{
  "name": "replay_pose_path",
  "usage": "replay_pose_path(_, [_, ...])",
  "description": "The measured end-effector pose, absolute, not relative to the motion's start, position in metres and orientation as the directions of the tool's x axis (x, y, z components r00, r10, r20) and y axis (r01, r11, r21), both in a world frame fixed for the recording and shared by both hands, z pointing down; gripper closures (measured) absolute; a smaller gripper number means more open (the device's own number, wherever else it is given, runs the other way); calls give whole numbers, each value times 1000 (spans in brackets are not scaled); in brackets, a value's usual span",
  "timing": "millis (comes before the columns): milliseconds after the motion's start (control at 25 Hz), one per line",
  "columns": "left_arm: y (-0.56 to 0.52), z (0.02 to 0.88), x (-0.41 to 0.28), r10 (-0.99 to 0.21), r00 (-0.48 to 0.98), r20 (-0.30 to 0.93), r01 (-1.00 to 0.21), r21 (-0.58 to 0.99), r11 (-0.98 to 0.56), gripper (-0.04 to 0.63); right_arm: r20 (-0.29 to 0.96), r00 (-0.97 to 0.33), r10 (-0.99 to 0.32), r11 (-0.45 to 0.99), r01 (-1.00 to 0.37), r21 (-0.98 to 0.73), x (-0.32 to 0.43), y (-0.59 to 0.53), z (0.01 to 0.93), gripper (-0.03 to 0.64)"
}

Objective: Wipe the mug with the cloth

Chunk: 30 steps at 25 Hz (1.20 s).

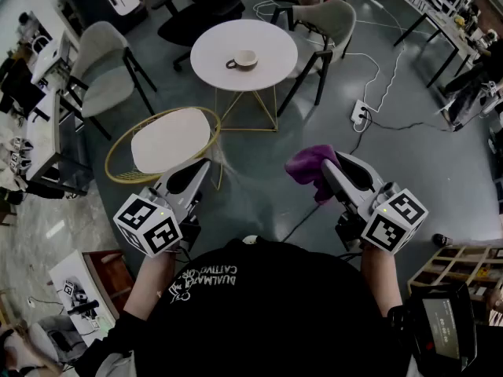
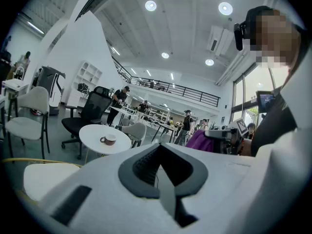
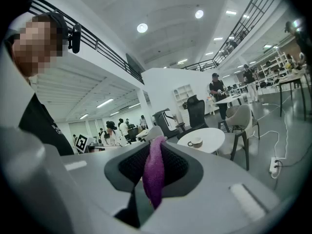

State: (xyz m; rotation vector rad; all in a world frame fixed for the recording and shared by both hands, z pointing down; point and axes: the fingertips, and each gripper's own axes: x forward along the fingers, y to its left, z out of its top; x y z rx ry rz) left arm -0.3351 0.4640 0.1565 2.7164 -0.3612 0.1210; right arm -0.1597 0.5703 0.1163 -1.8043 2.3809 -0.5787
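Observation:
A brown and cream mug (image 1: 244, 60) stands on a round white table (image 1: 212, 49) some way ahead of me; it also shows small in the left gripper view (image 2: 108, 139) and the right gripper view (image 3: 195, 142). My right gripper (image 1: 326, 166) is shut on a purple cloth (image 1: 308, 164), whose fold sticks up between the jaws (image 3: 155, 172). My left gripper (image 1: 204, 166) is shut with nothing in it, held level beside the right one, well short of the table.
A low oval table with a gold wire frame (image 1: 165, 141) stands just ahead of my left gripper. Grey chairs (image 1: 106, 69) (image 1: 330, 22) ring the round table. A power strip and cables (image 1: 360, 115) lie on the floor to the right. Shelving (image 1: 460, 269) is at my lower right.

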Motion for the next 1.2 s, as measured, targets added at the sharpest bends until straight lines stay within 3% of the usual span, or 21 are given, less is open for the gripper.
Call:
replay_pose_path(840, [431,152,-335,-204,974,102,-228,386,-894,597,135,-220,-966,151,-905,-399,-153,549,113,538])
replay_pose_path(1200, [404,153,-343,-243,969,54,-242,434,-868,597,217,-188,-958,92,-916,-391,-153,532,133,538])
